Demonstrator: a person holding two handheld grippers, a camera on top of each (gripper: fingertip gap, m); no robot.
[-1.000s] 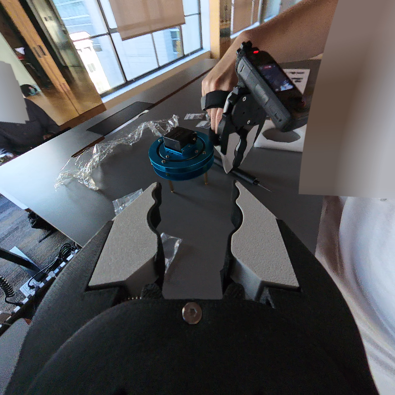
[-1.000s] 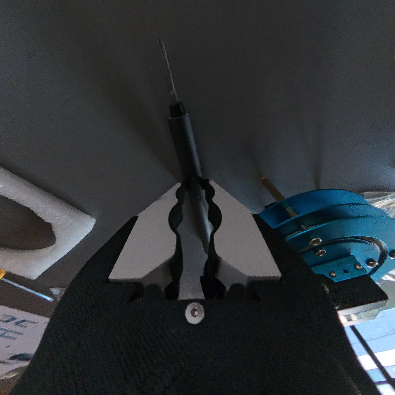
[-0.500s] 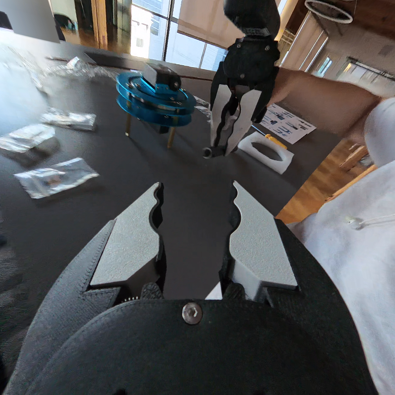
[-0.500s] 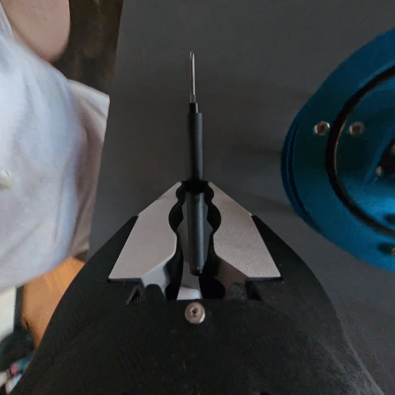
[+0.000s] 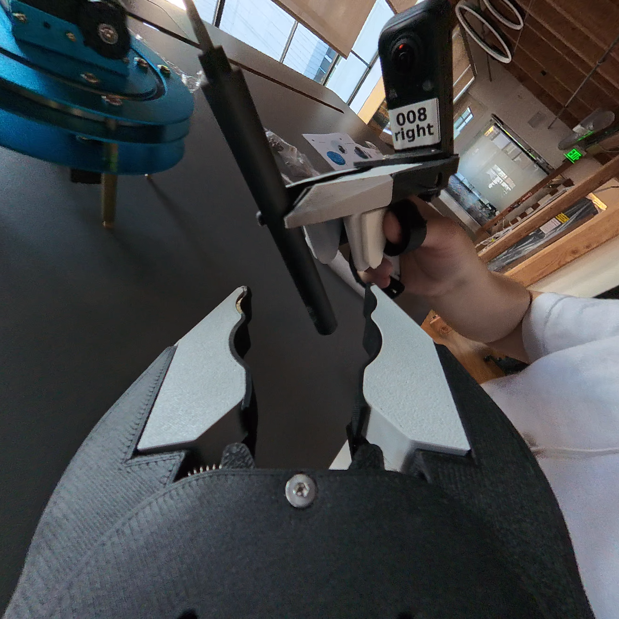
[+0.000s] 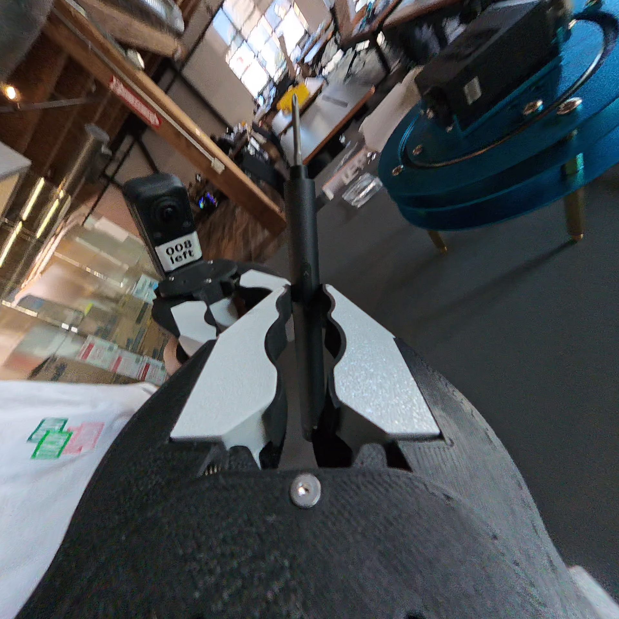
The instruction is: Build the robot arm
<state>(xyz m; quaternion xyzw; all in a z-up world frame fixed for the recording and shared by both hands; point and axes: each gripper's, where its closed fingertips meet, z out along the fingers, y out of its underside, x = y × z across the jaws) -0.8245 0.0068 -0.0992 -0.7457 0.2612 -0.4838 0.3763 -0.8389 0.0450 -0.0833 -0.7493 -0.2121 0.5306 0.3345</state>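
Observation:
My right gripper [image 6: 304,289] is shut on a slim black screwdriver [image 6: 301,217] at mid-handle and holds it in the air, its bit pointing away and up. In the left wrist view the right gripper [image 5: 288,207] comes in from the right, with the screwdriver [image 5: 254,140] slanted. The butt end hangs between the tips of my open left gripper [image 5: 306,293] without touching them. The left gripper [image 6: 214,321] also shows in the right wrist view. A blue round stand [image 5: 83,110] on brass legs carries a black motor block [image 5: 100,30]. The stand [image 6: 502,167] is right of the screwdriver.
The dark grey table [image 5: 100,301] lies under both grippers. A printed sheet [image 5: 338,150] and clear plastic bags [image 6: 361,191] lie beyond. The table edge and wood floor [image 5: 442,331] are at right. A person's white sleeve [image 5: 552,435] is close by. My two grippers' fingertips are within a few centimetres of each other.
The right gripper picked the screwdriver up off the table and swung it round beside the blue stand. The left gripper moved in, so the handle end now sits between its open fingers.

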